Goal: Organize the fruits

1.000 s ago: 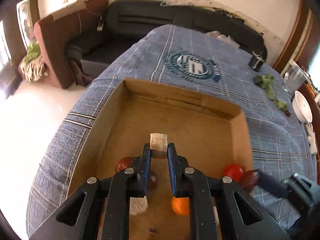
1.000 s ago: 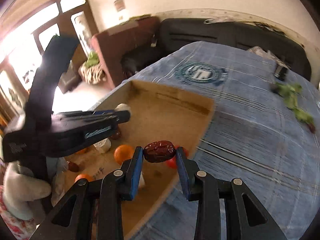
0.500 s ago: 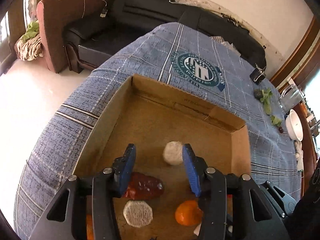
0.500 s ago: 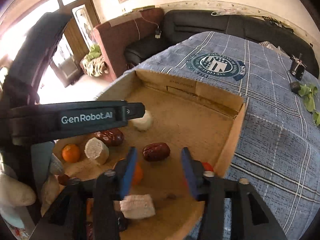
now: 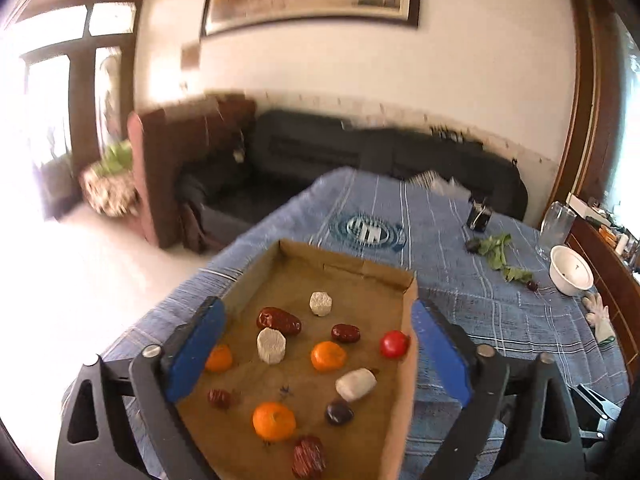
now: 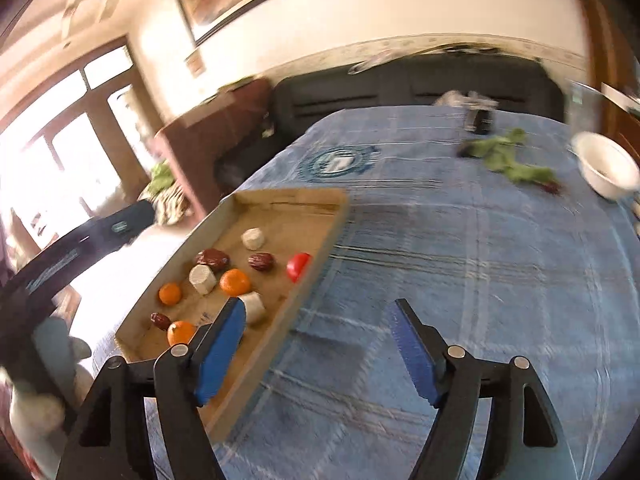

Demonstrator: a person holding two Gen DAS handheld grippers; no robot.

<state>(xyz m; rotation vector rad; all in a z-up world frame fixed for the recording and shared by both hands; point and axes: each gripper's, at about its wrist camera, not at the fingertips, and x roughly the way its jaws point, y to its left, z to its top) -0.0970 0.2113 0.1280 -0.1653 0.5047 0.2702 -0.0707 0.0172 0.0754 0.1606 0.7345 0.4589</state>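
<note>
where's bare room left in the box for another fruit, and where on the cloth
In the cardboard box, the far strip between the back wall and the farthest white chunk is bare. The middle and near end are crowded with oranges, dates and the red fruit. On the blue cloth, the wide stretch between the box and the white bowl is free; leaves clutter the far side.

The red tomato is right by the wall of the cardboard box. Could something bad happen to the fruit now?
Maybe. The red tomato sits against the low right wall of the cardboard box; a nudge could tip it out onto the blue cloth. Oranges are round and lie loose, so bumping the box may send them rolling into the dates. The left gripper hangs over the box, jaws opening with nothing held; dipping down could knock the fruit.
</note>
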